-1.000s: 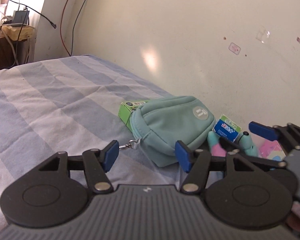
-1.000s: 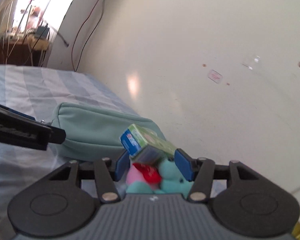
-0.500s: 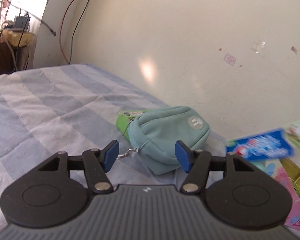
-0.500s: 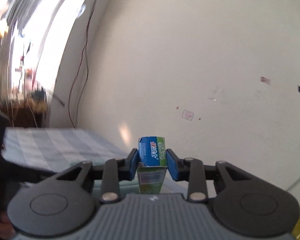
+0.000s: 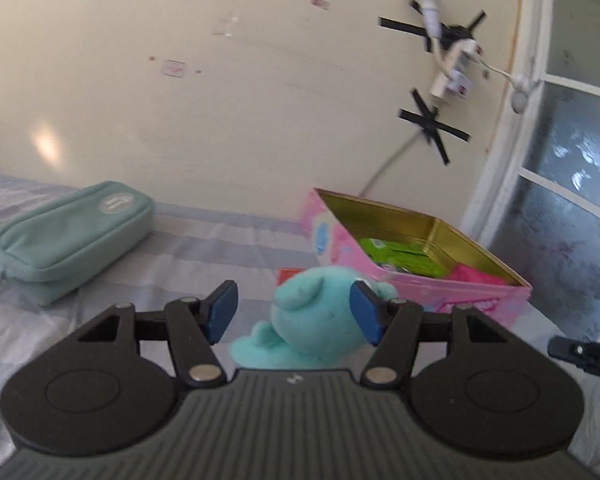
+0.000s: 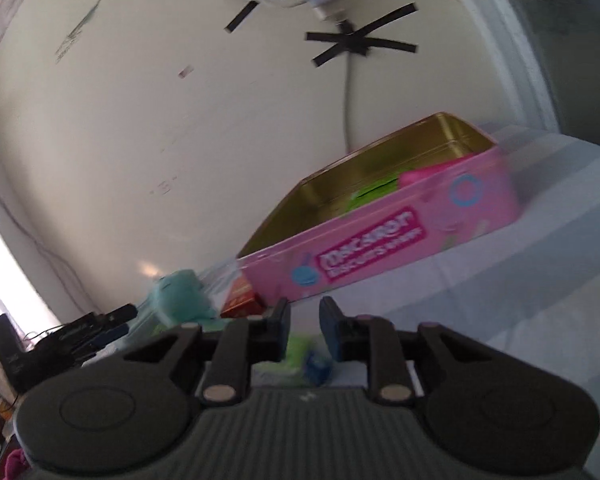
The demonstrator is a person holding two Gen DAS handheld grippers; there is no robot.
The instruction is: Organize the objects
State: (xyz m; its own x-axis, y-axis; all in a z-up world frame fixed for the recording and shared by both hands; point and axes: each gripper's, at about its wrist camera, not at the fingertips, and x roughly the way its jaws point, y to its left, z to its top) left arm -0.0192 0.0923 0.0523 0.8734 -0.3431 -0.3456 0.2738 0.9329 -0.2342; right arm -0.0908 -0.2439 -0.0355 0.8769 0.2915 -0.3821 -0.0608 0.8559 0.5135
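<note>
On a striped bed against a cream wall, we hold two pairs of tongs over a half-finished tidy-up. Our left tongs [image 5: 292, 316] stand open, their blue pads either side of a teal plush [image 5: 320, 316] lying on the bed just in front of the pink tin [image 5: 480, 300]; the right pad sits against the toy or just in front of it, the left pad clear of it, so nothing is gripped. Our right tongs [image 6: 304, 330] are closed with a narrow gap left between the pads and nothing between them; a green and blue carton [image 6: 304, 360] lies blurred beneath them, apparently on the bed, near the tin's front wall. Inside the open tin we see green packets [image 5: 400, 258] and something pink [image 5: 476, 276] already packed. Still out, by our reading: the plush, the carton, a small red box [image 6: 242, 300] touching the tin's near corner, and a mint pouch [image 5: 72, 236] well to the left. The job looks partly done, with the plush likely next.
</note>
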